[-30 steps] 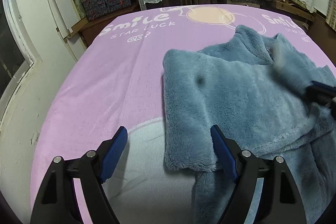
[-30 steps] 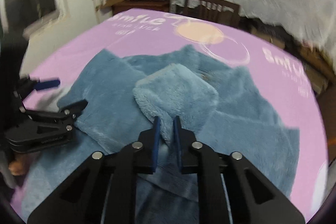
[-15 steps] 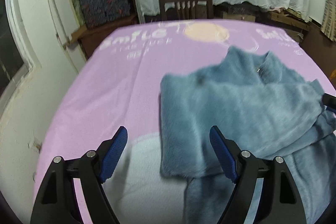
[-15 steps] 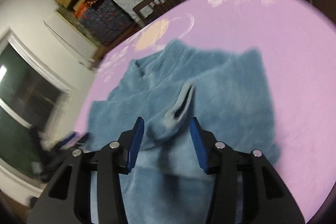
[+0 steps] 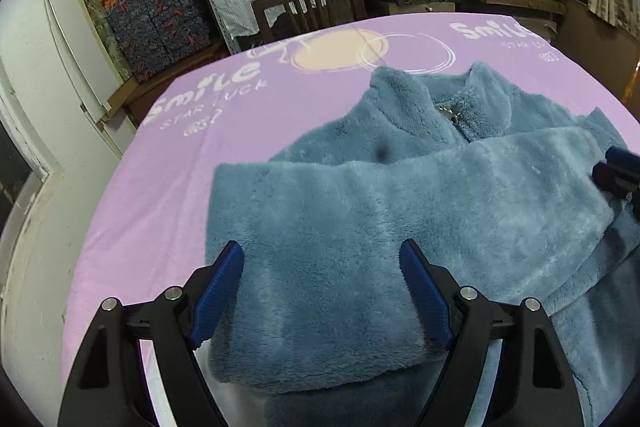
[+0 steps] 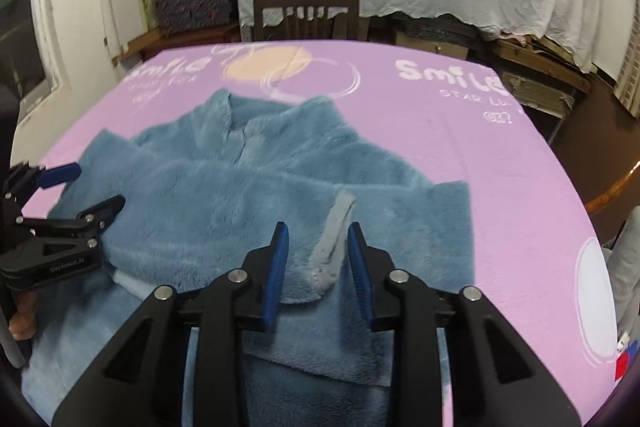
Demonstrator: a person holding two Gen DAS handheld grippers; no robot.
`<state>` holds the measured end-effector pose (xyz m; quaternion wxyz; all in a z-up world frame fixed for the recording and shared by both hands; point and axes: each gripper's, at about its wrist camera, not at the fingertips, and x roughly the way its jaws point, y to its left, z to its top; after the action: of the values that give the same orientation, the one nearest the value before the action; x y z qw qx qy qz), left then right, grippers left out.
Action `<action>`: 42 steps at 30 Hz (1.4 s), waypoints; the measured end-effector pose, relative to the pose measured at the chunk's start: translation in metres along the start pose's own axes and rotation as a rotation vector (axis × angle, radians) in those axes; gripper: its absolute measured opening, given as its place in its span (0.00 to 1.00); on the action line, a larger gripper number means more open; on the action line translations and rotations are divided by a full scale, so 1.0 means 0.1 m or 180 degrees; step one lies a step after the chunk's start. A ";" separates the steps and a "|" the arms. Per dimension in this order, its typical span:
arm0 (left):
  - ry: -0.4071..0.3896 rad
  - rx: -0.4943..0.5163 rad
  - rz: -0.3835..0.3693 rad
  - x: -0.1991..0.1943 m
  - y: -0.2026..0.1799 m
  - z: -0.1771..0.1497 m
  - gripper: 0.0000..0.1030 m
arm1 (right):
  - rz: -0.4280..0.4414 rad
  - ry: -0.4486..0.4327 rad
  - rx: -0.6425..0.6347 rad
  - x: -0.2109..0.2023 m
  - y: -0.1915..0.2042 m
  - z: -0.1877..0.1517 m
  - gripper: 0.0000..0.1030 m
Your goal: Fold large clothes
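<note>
The left tool point(image 5: 322, 255) stands wide open with nothing between its blue pads; it hangs over the near left part of the blue fleece jacket point(image 5: 380, 227), above a sleeve point(image 5: 360, 211) folded across the chest. The right tool point(image 6: 316, 239) has its jaws partly apart and closing. The pale cuff edge point(image 6: 334, 239) of the other folded sleeve lies in the gap between the pads, but whether either pad touches it cannot be told. The left tool also shows at the left edge of the right wrist view, open above the jacket's left side. The jacket lies flat on the bench, collar point(image 5: 440, 95) pointing away from both tools, on a purple cloth point(image 6: 440, 131) printed with "Smile". Beyond the bench's far edge stands a dark wooden chair point(image 5: 308, 7).
</note>
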<state>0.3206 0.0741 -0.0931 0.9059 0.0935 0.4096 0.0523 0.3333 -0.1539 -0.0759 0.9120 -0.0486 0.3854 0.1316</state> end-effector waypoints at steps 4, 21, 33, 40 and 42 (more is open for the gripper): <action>0.0068 -0.0121 -0.0111 0.06 0.08 -0.02 0.86 | -0.0033 0.0127 -0.0036 0.12 -0.02 -0.02 0.30; -0.0199 -0.0455 -0.0161 -0.37 0.46 -0.02 0.89 | 0.0490 -0.0039 0.0643 -0.23 -0.61 0.01 0.24; 0.0226 -0.0538 -0.0033 0.19 0.60 -0.08 0.88 | 0.0528 0.0404 0.0879 0.32 -0.75 -0.06 0.08; 0.0284 -0.0667 -0.0113 0.16 0.72 -0.13 0.92 | 0.0712 0.0352 0.1053 0.23 -0.84 -0.06 0.09; 0.0242 -0.0745 -0.0174 -0.01 0.77 -0.16 0.91 | 0.0842 0.0230 0.1151 0.02 -0.90 -0.08 0.13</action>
<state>0.3070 0.1515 -0.0865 0.8956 -0.0260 0.4371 0.0786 0.3544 -0.2414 -0.0843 0.8663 0.1619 0.4382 0.1770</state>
